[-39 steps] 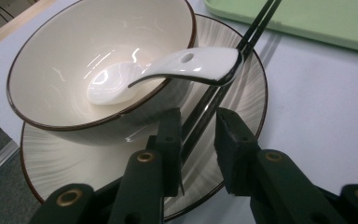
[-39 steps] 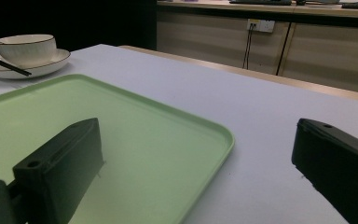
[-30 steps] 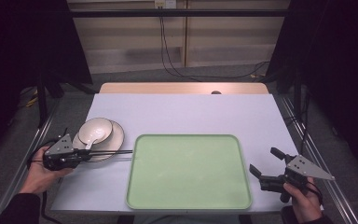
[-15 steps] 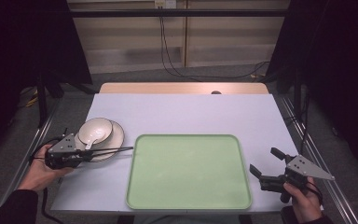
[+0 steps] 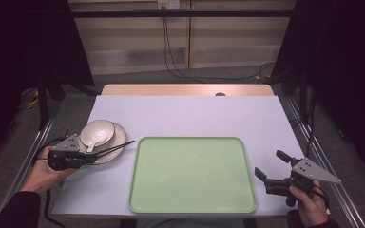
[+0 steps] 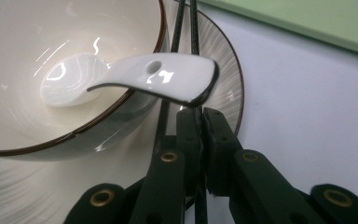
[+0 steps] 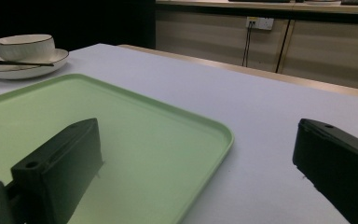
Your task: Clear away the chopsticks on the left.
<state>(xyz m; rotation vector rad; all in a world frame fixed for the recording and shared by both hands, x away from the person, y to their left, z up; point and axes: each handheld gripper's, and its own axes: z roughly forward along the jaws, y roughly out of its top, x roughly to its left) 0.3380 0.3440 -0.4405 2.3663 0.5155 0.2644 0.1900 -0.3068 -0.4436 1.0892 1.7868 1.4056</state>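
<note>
A white bowl (image 5: 97,130) with a dark rim sits on a ribbed plate (image 5: 120,137) at the table's left, and a white ceramic spoon (image 5: 89,141) rests in it with its handle over the rim. My left gripper (image 5: 92,154) is shut on a pair of black chopsticks (image 5: 119,146), which reach across the plate towards the green tray (image 5: 192,173). In the left gripper view the jaws (image 6: 200,116) pinch the chopsticks (image 6: 186,18) just under the spoon's handle (image 6: 154,77). My right gripper (image 5: 272,164) stands open at the tray's near right corner, nothing between its fingers.
The tray lies bare in the middle of the pale table (image 5: 190,114). A wooden strip (image 5: 185,89) borders the far edge. Cables (image 5: 171,57) hang down the wall beyond. In the right gripper view the bowl (image 7: 25,45) and plate (image 7: 28,70) stand far off past the tray (image 7: 98,121).
The chopsticks in my left gripper have swung, so their tips now angle up towards the tray's far left corner. The right gripper has stayed put.
</note>
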